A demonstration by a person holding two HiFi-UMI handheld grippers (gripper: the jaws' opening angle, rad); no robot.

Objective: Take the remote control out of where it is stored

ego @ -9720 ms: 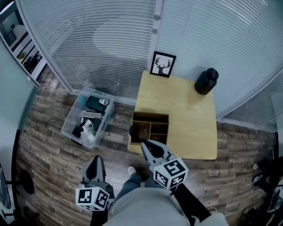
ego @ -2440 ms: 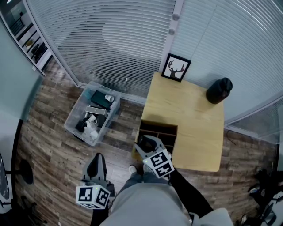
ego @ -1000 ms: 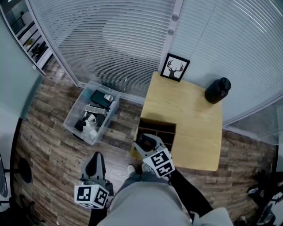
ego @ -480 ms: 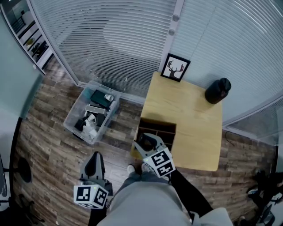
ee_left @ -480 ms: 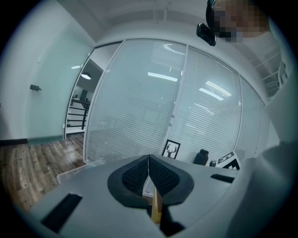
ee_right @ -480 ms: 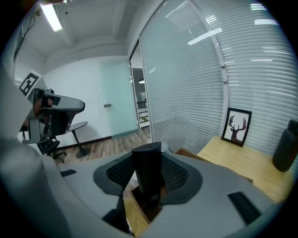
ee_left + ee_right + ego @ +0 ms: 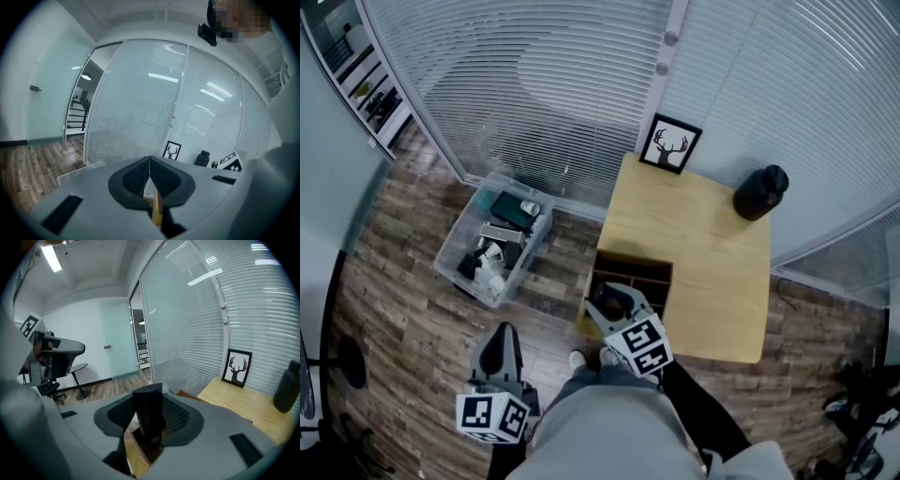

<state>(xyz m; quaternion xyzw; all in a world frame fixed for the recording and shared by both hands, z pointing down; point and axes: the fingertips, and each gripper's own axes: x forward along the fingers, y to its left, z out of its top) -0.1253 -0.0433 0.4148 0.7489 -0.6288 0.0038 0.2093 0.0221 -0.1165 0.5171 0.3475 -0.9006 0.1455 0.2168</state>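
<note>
Head view: right gripper [image 7: 612, 302] reaches into the wooden divided box [image 7: 636, 265] at the near-left corner of the table [image 7: 712, 267]; left gripper [image 7: 499, 361] hangs low over plank floor [image 7: 403, 309]. Left gripper view: its mesh-textured pads [image 7: 137, 178] are pressed together, empty. Right gripper view: jaws clamp the remote control [image 7: 149, 416], upright over a compartment. Smooth, rigid black plastic, probably light and slippery; a mid-body hold suits.

The wooden tabletop [image 7: 703, 253] carries a divided box [image 7: 630, 277]; well behind the box stand a deer picture [image 7: 669, 143] and, rightward, a dark jug [image 7: 761, 192].
</note>
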